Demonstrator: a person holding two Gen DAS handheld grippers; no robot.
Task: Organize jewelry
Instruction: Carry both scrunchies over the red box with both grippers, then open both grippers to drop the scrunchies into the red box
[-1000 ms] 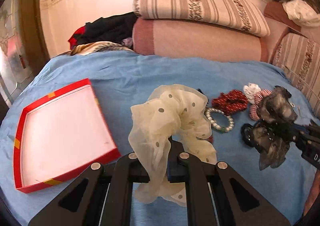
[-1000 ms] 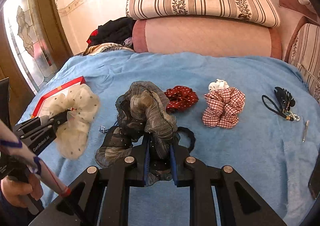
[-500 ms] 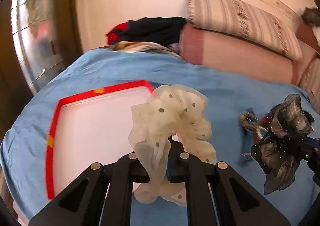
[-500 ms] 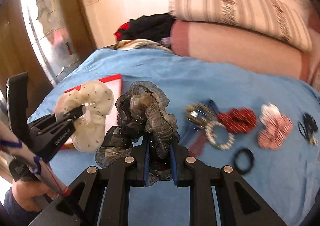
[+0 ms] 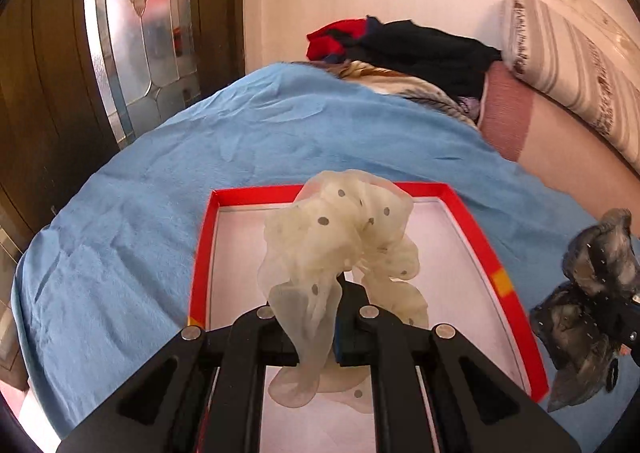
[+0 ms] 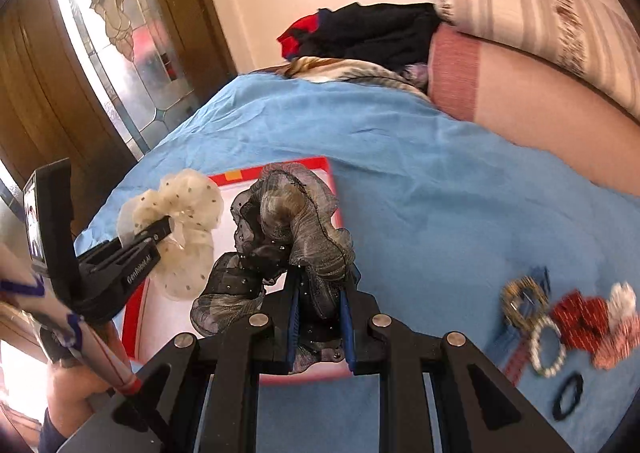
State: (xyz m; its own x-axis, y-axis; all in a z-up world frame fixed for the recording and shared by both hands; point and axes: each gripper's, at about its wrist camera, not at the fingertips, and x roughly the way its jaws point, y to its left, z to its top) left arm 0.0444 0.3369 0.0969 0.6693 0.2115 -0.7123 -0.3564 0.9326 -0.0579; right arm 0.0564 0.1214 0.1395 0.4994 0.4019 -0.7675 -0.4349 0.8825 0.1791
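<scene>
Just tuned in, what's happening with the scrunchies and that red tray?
A person holds two tools. The left tool is shut on a cream polka-dot scrunchie above the red-rimmed tray. The right tool grips a grey-black sheer scrunchie beside it. The tray looks empty; other accessories lie on the blue blanket.

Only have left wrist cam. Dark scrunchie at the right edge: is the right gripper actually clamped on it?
Observer: Yes. The right gripper is shut on the dark scrunchie, which bunches above the jaws.
Operator: Anything left on the bed?
Observer: Yes, right of the tray: a pearl bracelet, a red scrunchie, a black hair tie and a few blurred pieces.
</scene>
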